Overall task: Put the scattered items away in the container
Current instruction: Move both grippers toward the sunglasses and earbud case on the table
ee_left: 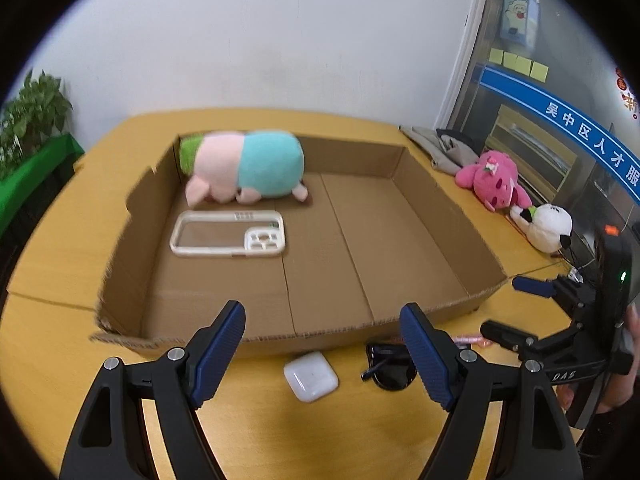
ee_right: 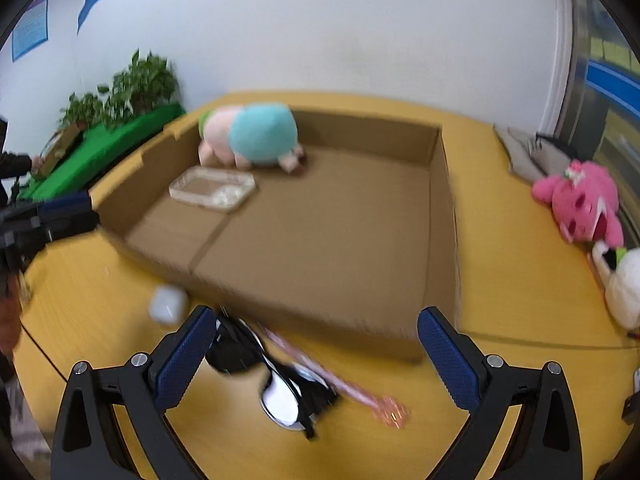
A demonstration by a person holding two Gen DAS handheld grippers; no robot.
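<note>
A shallow cardboard box (ee_left: 440,216) lies open on the yellow table and holds a pink-and-teal plush pig (ee_left: 248,168) and a clear phone case (ee_left: 228,234). In front of the box lie a white earbud case (ee_left: 311,376), black sunglasses (ee_left: 390,372) and a pink wrapped stick (ee_right: 348,388). My left gripper (ee_left: 322,354) hangs open just above the earbud case, nothing between its pads. My right gripper (ee_right: 316,356) is open over the sunglasses (ee_right: 276,380), which lie on the table below its fingers. Each gripper shows in the other's view: right gripper (ee_left: 516,312), left gripper (ee_right: 76,214).
A pink plush (ee_left: 494,180), a white plush (ee_left: 548,226) and a grey cloth (ee_left: 444,148) lie along the table's right edge. Potted plants (ee_right: 132,84) on a green surface stand at the left. A hand (ee_left: 616,380) holds the right gripper.
</note>
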